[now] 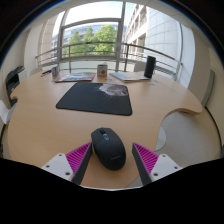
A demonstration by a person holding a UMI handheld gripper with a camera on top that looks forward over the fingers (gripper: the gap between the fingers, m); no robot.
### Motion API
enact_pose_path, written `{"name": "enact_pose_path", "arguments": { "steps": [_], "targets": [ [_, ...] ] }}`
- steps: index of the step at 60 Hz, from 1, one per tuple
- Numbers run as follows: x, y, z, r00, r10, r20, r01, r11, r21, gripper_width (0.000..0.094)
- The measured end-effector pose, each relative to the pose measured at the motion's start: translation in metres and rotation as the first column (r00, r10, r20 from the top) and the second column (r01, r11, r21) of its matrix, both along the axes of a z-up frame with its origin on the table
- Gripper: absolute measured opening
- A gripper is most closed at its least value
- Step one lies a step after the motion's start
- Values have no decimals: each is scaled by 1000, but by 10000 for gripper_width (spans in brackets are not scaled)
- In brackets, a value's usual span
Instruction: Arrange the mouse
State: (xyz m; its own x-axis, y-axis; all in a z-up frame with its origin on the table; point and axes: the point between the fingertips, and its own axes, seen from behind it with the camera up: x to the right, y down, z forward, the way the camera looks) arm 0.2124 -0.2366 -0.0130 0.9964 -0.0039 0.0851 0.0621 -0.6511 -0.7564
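Right now my tool (110, 165) is spread wide, the mouse (108, 147) resting on the counter (40, 120) between its fingers, untouched. Light, rigid, slick-shelled I'd guess; I'd pinch its flatter side walls.

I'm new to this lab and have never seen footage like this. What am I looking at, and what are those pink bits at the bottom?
The camera rides on a handheld gripper and looks forward along its two fingers. The pink bits are pads on the fingers' inner faces. A black mouse lies on the wooden table between the open fingers; whether they touch it is hard to tell. Beyond it is a dark mousepad, and farther back some papers, a small cup and a dark box near the windows.
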Motion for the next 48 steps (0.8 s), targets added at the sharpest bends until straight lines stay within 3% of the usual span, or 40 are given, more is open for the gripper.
{"name": "enact_pose_path", "arguments": {
  "steps": [4, 10, 21, 29, 34, 42, 48],
  "targets": [
    [1, 12, 1, 1000, -2, -19, 2, 1000, 13, 769],
    [-3, 32, -5, 997, 12, -78, -10, 1000, 30, 550],
    [-5, 28, -3, 999, 5, -48, -3, 999, 37, 433],
    [-2, 24, 6, 998, -53, -43, 53, 999, 10, 408],
    [3, 25, 40, 995, -94, -20, 95, 994, 62, 409],
    [8, 42, 124, 984, -177, -28, 180, 966, 186, 407],
    [9, 84, 186, 980, -194, -44, 199, 940, 277, 408]
  ]
}}
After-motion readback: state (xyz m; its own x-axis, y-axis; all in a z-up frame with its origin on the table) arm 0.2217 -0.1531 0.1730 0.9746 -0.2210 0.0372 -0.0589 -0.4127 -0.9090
